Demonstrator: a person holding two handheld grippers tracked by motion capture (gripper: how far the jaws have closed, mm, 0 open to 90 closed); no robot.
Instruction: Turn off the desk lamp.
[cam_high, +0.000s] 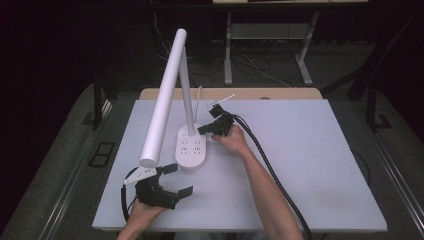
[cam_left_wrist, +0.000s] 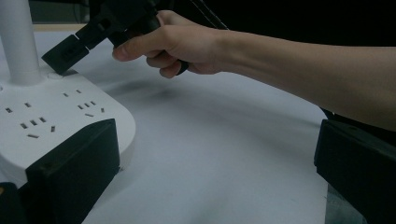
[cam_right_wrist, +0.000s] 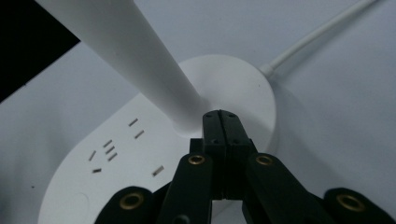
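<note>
A white desk lamp (cam_high: 172, 95) stands on the left half of the grey-white table (cam_high: 310, 165), its oval base (cam_high: 191, 150) carrying several groups of socket slots on its top face; no plug sits in any of them. No brand, label or readable writing can be made out on the lamp or base. A thin upright post (cam_high: 187, 95) rises from the far end of the base, and the long tube-shaped lamp head (cam_high: 162, 100) slants from the post top down toward the near left. A white cord (cam_right_wrist: 322, 35) leaves the far end of the base and runs off across the table. The right gripper (cam_high: 210, 128), held in the right hand (cam_high: 232, 139), points left at the base just beside the foot of the post; in the right gripper view its fingers (cam_right_wrist: 215, 135) are pressed flat together with nothing between them, tips over the top of the base right next to the post foot. Whether the tips actually touch the base cannot be told. The left gripper (cam_high: 180, 179), held in the left hand (cam_high: 145, 212) at the near edge of the table, has its fingers spread wide and grasps nothing. In the left gripper view one finger sits just in front of the near end of the base and the other is well off to the side over bare table.
</note>
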